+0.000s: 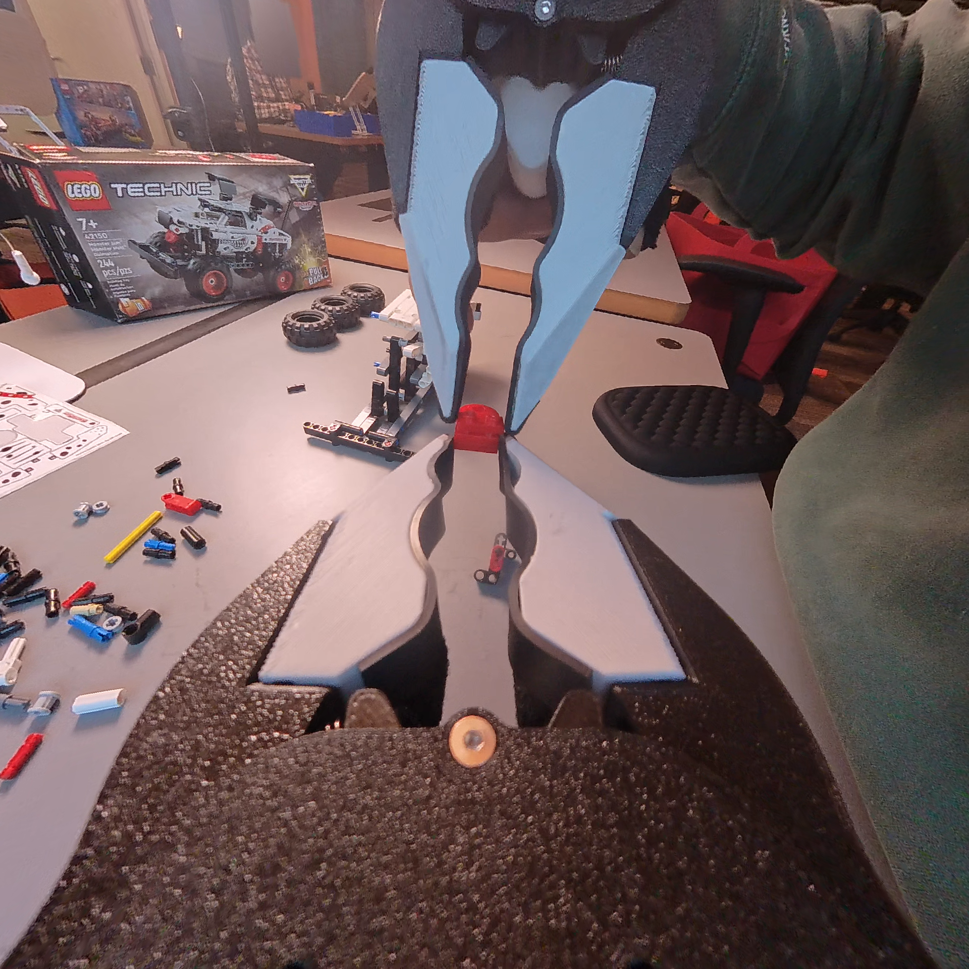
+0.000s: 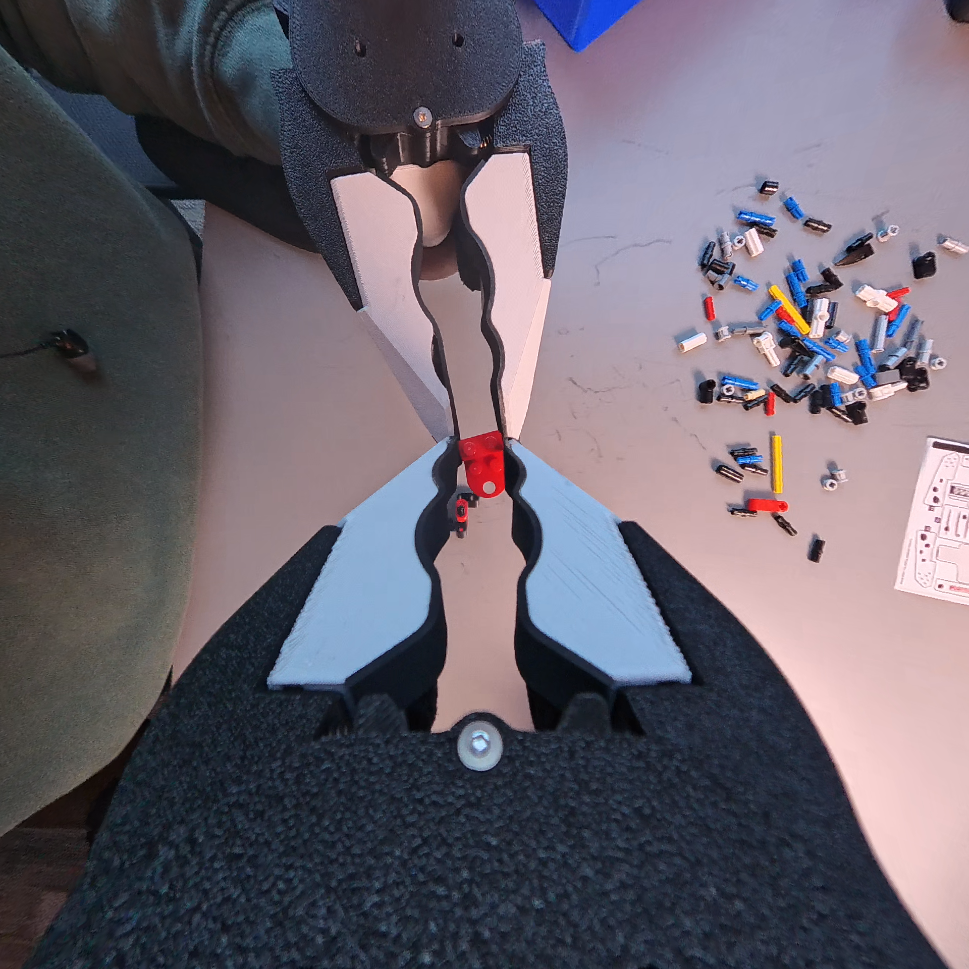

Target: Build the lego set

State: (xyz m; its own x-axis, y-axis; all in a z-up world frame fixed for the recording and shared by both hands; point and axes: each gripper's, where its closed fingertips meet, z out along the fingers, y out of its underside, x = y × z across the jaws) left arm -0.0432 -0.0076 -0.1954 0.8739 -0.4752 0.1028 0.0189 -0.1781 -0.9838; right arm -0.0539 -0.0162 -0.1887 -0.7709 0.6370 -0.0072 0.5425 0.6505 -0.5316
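Wide grey tabletop (image 1: pixel 603 367) underneath everything, with a printed black cardboard set box (image 1: pixel 173 230) standing at the far left. Partly built black-and-white beam frame (image 1: pixel 388 398) lying mid-table, just behind the meeting grippers. Three black knobbly rubber tyres (image 1: pixel 327 312) in a row between box and frame. White printed sticker sheet (image 2: pixel 938 519) flat near the table edge. Scattered heap of small blue, black, grey and white pins and connectors (image 2: pixel 818 325) spread well apart from the grippers, with a thin yellow axle rod (image 2: pixel 776 464) and a red liftarm with a black pin (image 2: pixel 766 505) lying beside it.

Left gripper (image 1: pixel 474 443) and right gripper (image 2: pixel 480 445) tip to tip above the table, both sets of pale grey fingers clamped from opposite sides on one small red studded plate with a rounded holed tab (image 2: pixel 482 461). Plate held off the surface, between the four fingertips. Tiny red-and-black pin assembly (image 1: pixel 494 563) resting on the table below, between the left gripper's fingers in its view.
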